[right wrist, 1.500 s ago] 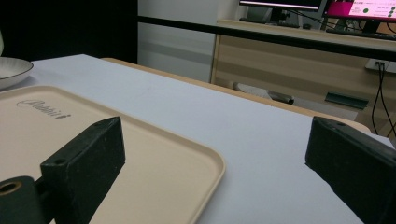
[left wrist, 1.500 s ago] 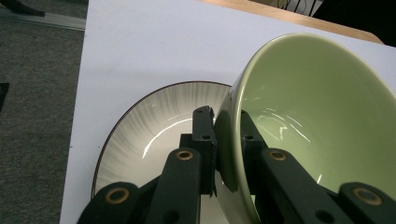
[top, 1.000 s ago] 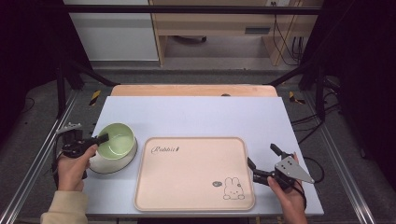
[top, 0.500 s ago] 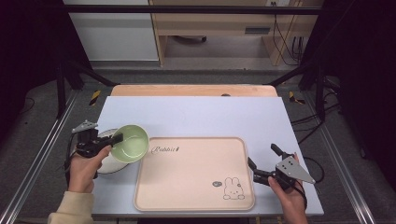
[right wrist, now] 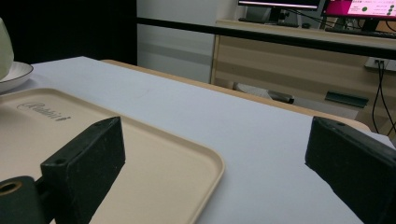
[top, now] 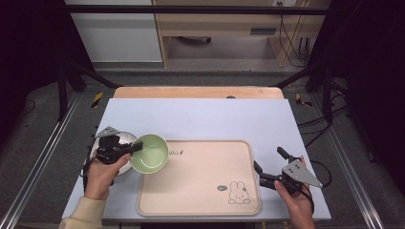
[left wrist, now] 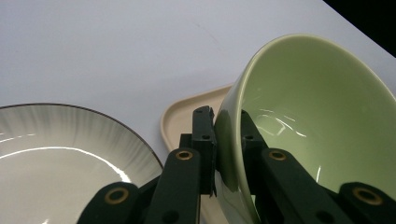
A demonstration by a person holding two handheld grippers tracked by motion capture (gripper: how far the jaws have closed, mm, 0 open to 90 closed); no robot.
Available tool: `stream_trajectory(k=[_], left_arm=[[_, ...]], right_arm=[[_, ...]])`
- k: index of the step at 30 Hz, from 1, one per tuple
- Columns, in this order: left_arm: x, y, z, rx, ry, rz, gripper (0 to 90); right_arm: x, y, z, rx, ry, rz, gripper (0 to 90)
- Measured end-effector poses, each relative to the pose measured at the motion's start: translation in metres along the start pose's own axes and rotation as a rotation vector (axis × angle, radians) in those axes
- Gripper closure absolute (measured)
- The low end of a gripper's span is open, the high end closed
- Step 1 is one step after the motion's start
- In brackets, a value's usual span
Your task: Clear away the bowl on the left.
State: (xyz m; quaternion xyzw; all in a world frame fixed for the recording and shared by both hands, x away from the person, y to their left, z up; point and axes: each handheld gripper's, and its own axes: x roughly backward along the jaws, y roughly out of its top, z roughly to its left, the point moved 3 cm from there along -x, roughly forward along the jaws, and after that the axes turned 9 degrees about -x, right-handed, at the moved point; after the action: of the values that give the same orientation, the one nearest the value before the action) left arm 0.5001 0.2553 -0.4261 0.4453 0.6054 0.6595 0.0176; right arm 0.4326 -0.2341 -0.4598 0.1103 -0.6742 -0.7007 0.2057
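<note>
Shifting green bowl (top: 150, 153) trayward (off plate (top: 116, 141))

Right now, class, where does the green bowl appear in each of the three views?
High view: green bowl left of centre, over the tray's left edge, held by the left gripper.
Left gripper view: bowl at right, rim between the jaws.
Right gripper view: pale sliver at far left edge.
Shared landmark: the tray.

The high view looks forward and down over the whole pale blue-grey table (top: 200, 119) from the person's side. The left gripper view sits close, looking along its jaws at a glossy green ceramic bowl (left wrist: 303, 126). The right gripper view looks low across the table. All three share the beige rectangular plastic tray (top: 200, 179) (left wrist: 187, 112) (right wrist: 154, 168).
</note>
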Motion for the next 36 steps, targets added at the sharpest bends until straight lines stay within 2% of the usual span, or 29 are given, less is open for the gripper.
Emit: stream_trajectory(k=[4, 5, 6, 8, 11, 14, 21, 26, 36], left_arm=[[-0.005, -0.001, -0.007, -0.008, -0.014, 0.009, 81.9], [-0.006, -0.001, -0.009, -0.008, -0.023, 0.010, 82.0], [-0.010, -0.001, -0.012, -0.023, -0.049, -0.005, 81.9], [-0.014, -0.001, -0.020, -0.016, -0.065, 0.010, 81.9], [-0.021, 0.000, -0.033, -0.030, -0.083, 0.031, 81.9], [-0.031, 0.000, -0.048, -0.036, -0.127, 0.039, 81.9], [-0.051, -0.001, -0.075, -0.078, -0.192, 0.081, 81.9], [-0.058, 0.000, -0.086, -0.085, -0.215, 0.089, 81.9], [-0.069, 0.001, -0.095, -0.099, -0.233, 0.107, 81.9]], right_arm=[[0.000, 0.000, 0.000, -0.001, 0.001, 0.001, 5.0], [0.000, 0.000, 0.001, -0.001, 0.002, 0.002, 5.0], [-0.001, -0.001, 0.001, -0.002, 0.003, 0.001, 5.0], [-0.001, -0.001, 0.001, 0.000, 0.004, 0.002, 5.0], [0.000, 0.000, 0.001, -0.003, 0.002, -0.001, 5.0], [0.001, 0.001, 0.000, -0.006, 0.000, -0.005, 5.0], [0.000, 0.000, 0.000, -0.002, 0.004, -0.002, 5.0], [0.000, 0.000, 0.000, -0.003, 0.005, -0.001, 4.9], [0.000, 0.000, 0.001, -0.004, 0.005, -0.003, 4.9]])
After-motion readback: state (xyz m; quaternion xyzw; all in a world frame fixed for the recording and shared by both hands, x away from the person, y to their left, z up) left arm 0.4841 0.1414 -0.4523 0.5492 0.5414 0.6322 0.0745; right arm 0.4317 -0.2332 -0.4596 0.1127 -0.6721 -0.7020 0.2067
